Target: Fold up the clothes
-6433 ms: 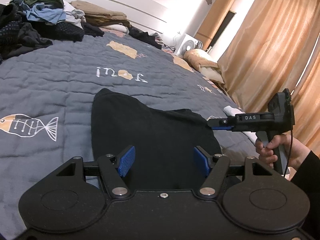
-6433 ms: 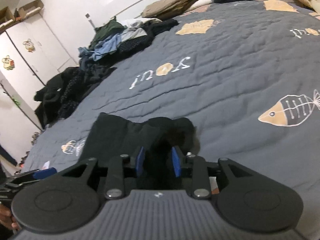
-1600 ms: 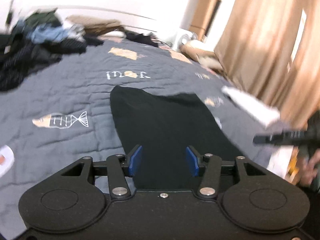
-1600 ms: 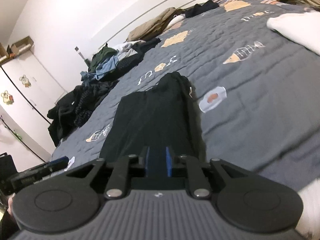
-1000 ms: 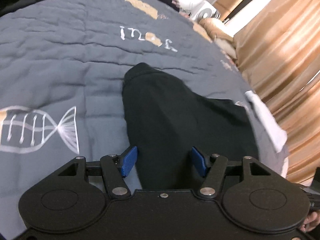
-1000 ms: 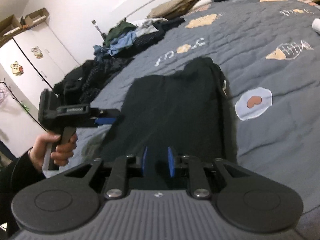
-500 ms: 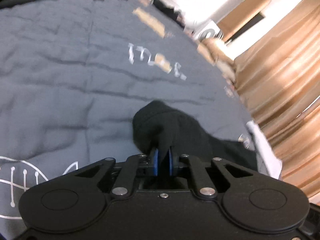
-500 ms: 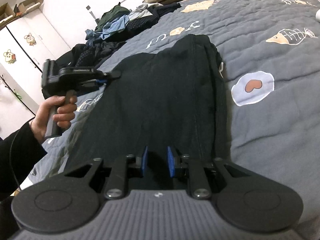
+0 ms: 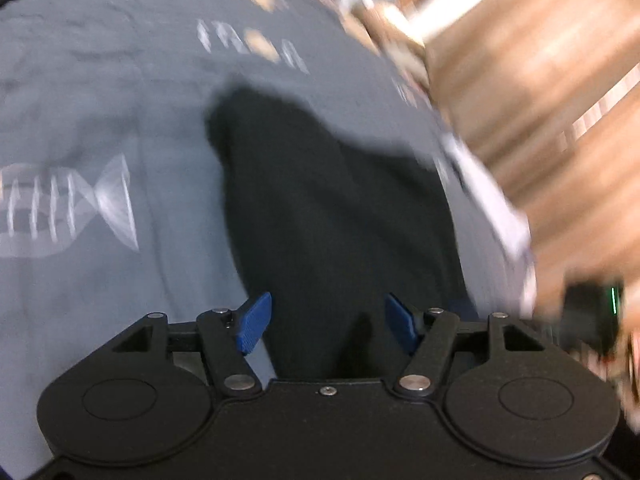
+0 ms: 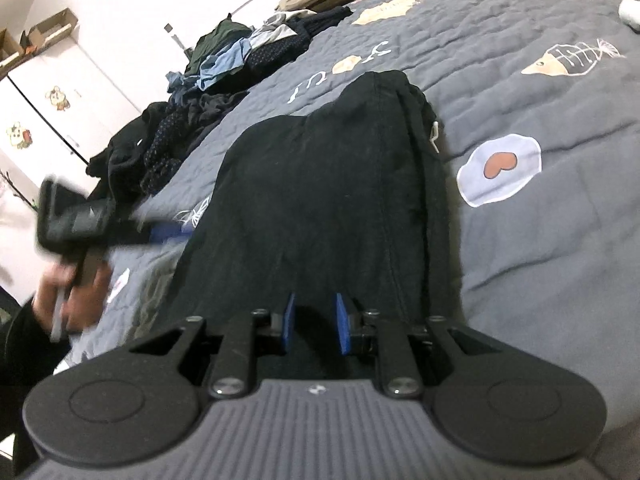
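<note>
— Two grippers, one black garment (image 10: 328,200): where does each stand?

— My left gripper (image 9: 326,322) is opening; its blue pads are wide apart and press on nothing. The garment's dark cloth lies ahead of and below the gap, flat on the grey quilt (image 9: 100,100). That view is blurred, so I can't make out finer detail.

— And the right one?

— My right gripper (image 10: 316,322) has its jaws narrowed, with a fold of the garment's near edge between the pads; I read that as a grip on the cloth. The garment stretches away ahead of it across the quilt.

— Anything else around?

— To the right gripper's left, a hand (image 10: 76,292) holds the other gripper beside the garment's edge. Far ahead and left sits a pile of clothes (image 10: 224,64).
</note>
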The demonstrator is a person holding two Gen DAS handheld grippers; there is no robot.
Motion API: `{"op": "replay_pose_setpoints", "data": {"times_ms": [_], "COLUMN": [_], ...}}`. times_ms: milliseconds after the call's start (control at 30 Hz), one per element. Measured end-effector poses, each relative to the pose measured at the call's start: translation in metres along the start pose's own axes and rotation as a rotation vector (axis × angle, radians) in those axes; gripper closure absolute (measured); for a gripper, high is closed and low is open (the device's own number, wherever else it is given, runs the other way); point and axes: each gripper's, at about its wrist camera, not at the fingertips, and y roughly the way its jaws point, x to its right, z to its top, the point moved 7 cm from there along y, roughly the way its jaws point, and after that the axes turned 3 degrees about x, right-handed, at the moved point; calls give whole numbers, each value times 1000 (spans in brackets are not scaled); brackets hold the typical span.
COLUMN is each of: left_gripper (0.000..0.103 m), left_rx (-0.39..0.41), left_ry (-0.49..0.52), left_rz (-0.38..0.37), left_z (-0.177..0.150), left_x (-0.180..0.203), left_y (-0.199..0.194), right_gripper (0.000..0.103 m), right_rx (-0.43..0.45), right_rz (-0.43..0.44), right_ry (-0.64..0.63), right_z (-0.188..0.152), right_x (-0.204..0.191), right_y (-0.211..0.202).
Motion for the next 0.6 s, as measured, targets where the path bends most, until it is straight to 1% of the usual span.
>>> {"op": "replay_pose_setpoints", "data": {"times_ms": [67, 167, 267, 367, 400, 433, 467, 500, 533, 600], "left_gripper": [40, 40, 40, 43, 47, 70, 80, 88, 95, 96], "left_rx": [-39, -29, -21, -33, -28, -23, -10, 5, 33, 79], "left_ry": [25, -11, -64, -90, -78, -70, -77, -83, -82, -80], "left_rz": [-3, 7, 54, 59, 56, 52, 39, 28, 26, 29], "left_z": [-25, -43, -50, -55, -54, -54, -52, -51, -48, -43], "left_x": [12, 13, -1, -11, -9, -7, -6, -5, -6, -7], "left_y": [-8, -16, -13, -8, -8, -8, -8, -8, -9, -12], "right_gripper": [82, 82, 82, 82, 82, 82, 82, 82, 82, 82], "right_rx": [1, 3, 3, 4, 4, 4, 5, 4, 4, 2], "right_rz": [-4, -10, -14, -13, -12, -10, -9, -7, -7, -7], "right_ry": [-4, -9, -13, -8, -7, -6, -5, -2, 0, 3], "right_z": [1, 2, 1, 0, -1, -1, -1, -2, -2, -3], "right_x": [0, -1, -2, -1, 0, 0, 1, 1, 2, 3], "right_y": [0, 0, -1, -2, -3, -3, -3, -3, -2, 1]}}
